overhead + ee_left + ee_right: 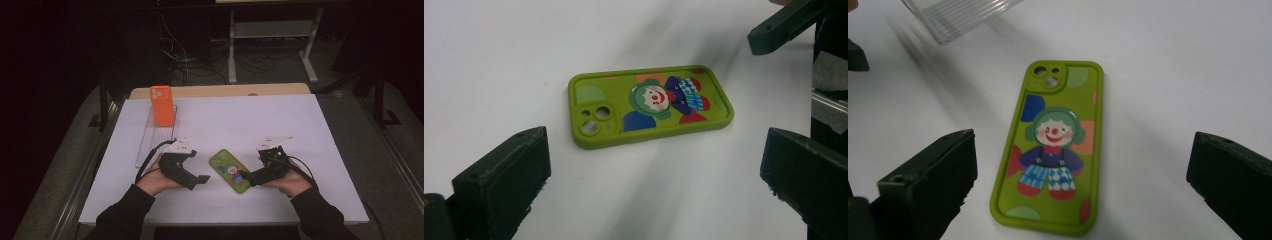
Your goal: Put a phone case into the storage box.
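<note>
A green phone case (229, 170) with a clown picture lies flat, back up, on the white sheet near the front middle. My left gripper (199, 181) sits just left of it, open, with nothing between its jaws; in the left gripper view the green case (649, 104) lies a little ahead of the left gripper (654, 165). My right gripper (245, 178) stands open at the case's near right end. In the right gripper view the green case (1050, 145) lies lengthwise between the wide jaws of the right gripper (1080, 170), untouched by the pads.
An orange phone case (161, 105) stands upright at the far end of a clear ribbed tray (150, 140) on the left. The white sheet (280, 130) covers the table, with a wooden edge (220, 91) at the back. A metal shelf frame (272, 30) and cables stand beyond.
</note>
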